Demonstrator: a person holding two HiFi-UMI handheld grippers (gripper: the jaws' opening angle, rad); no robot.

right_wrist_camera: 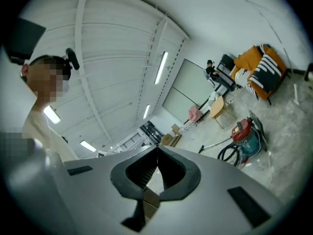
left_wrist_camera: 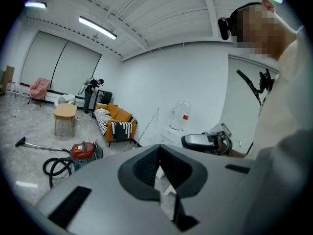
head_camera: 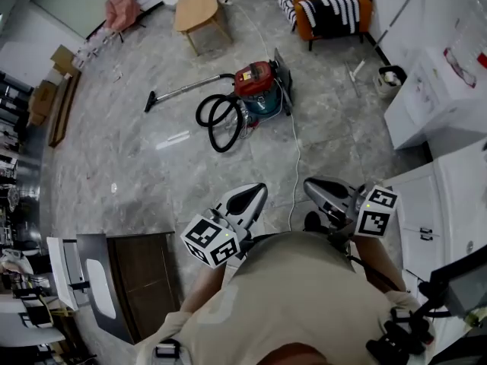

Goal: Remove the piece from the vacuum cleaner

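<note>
- Toward the upper left of the head view, cardboard boxes (head_camera: pixel 62 58) sit by the wall. Whether anything is in them cannot be told.
- Left of centre in the upper half, the floor nozzle (head_camera: pixel 150 102) lies on the grey floor (head_camera: pixel 114 150). The wand (head_camera: pixel 189 87) runs from it toward the machine.
- That wand looks like a stiff, light tube, smooth and probably slippery. I judge it the piece most likely to pull off, best gripped on the tube close to where it meets the hose.
- Just right of it, the black hose (head_camera: pixel 217 124) lies in loops on the floor. It looks ribbed and floppy, so it would bend rather than carry a pull, which makes it a poor place to take hold.
- At upper centre, the vacuum cleaner (head_camera: pixel 259 90) stands on the floor, well apart from both grippers. Its canister is closed and the contents are hidden. It looks heavy enough to stay put, though a hard tug might roll it.
- At lower centre, the left gripper (head_camera: pixel 261 188) is held near the person's body, its fingers pressed together on nothing.
- Right of lower centre, the right gripper (head_camera: pixel 309 183) likewise has its fingers closed and empty.
- Toward the right edge of the upper half, a white bin (head_camera: pixel 384 87) stands on the floor. Its inside looks dark, and I cannot tell what it holds.
</note>
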